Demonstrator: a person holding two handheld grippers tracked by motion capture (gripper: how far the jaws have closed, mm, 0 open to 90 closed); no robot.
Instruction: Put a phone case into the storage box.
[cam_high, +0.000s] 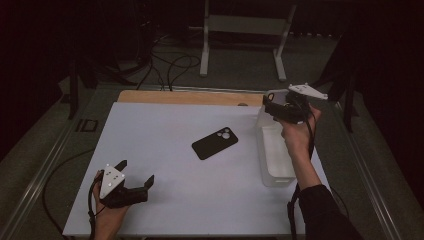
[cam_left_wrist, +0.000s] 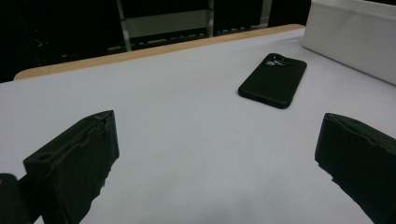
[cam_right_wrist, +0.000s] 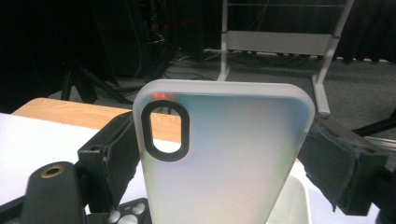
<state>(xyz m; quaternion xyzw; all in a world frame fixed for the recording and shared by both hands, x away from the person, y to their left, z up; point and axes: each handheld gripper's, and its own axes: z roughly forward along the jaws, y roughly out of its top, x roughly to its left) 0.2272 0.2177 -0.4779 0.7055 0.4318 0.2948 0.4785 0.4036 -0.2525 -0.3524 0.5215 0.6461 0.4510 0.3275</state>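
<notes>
- Overall exposure is dim; the room beyond the far edge of the table (cam_high: 165, 200) falls to near black in all three views.
- The white table surface is the brightest area, evenly lit, with no hard shadows.
- In the right gripper view, the frosted phone case (cam_right_wrist: 224, 154) shows a soft colour sheen and a small red glint at its top edge.
- The near jaws look soft in both gripper views.
- All frames appear slightly grainy.
</notes>
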